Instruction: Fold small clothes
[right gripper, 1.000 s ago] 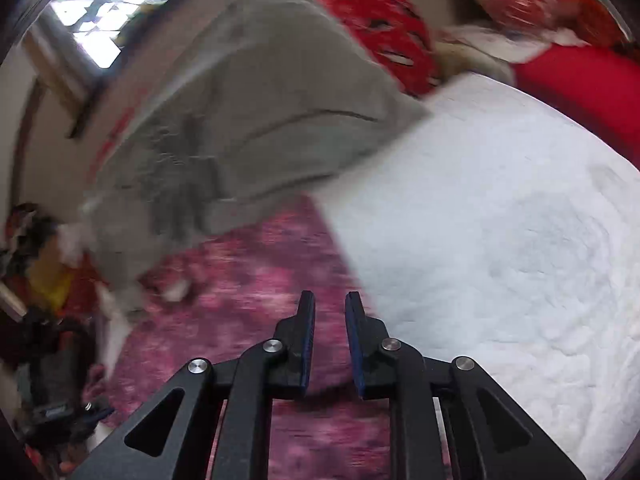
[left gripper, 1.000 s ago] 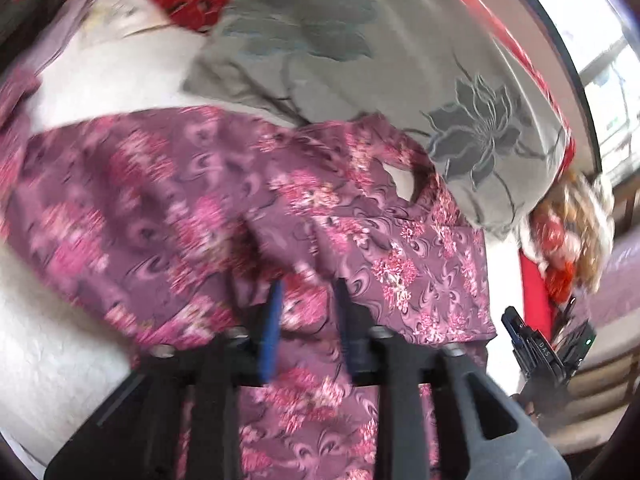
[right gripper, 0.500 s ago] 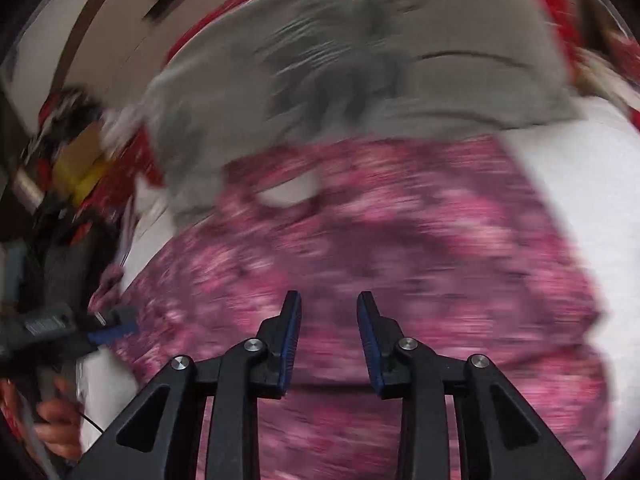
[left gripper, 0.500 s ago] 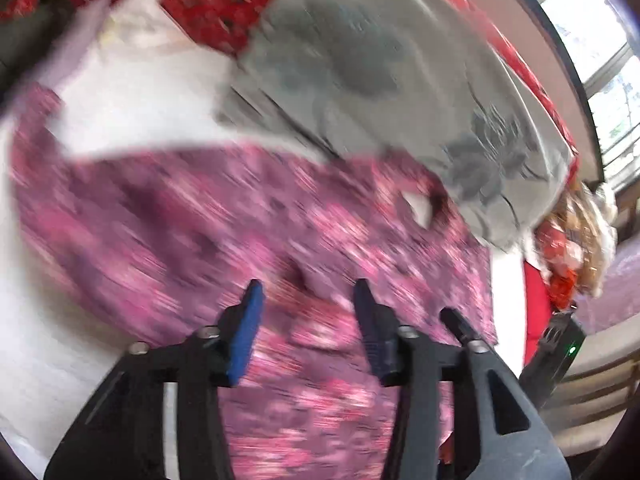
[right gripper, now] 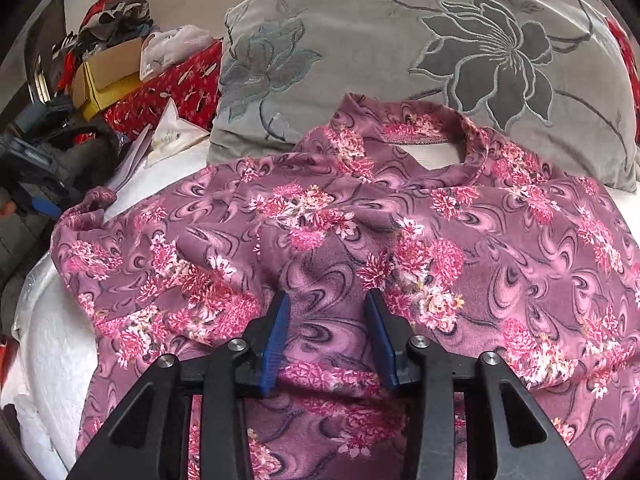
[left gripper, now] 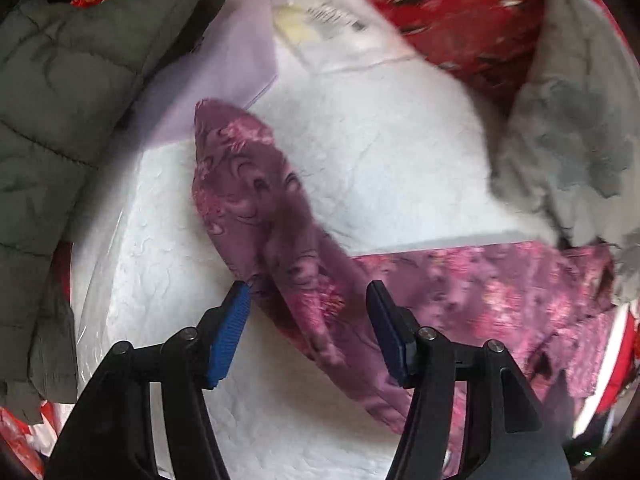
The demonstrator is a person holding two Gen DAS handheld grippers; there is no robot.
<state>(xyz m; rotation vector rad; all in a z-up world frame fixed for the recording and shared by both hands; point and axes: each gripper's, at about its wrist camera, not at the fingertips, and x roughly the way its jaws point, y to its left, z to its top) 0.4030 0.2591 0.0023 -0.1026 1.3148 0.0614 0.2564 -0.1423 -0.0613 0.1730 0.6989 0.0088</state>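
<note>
Floral top [right gripper: 360, 240] lies spread on the white bed [left gripper: 400, 140]; its sleeve [left gripper: 256, 200] runs between the closing, ungripping left gripper [left gripper: 308, 320]. The right gripper [right gripper: 326, 320] hovers over it, opening, empty.

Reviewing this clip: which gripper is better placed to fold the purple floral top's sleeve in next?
Probably left. The left gripper straddles the sleeve lying out on the white bedding, jaws closing. The right gripper hovers over the top's body, jaws opening.
</note>
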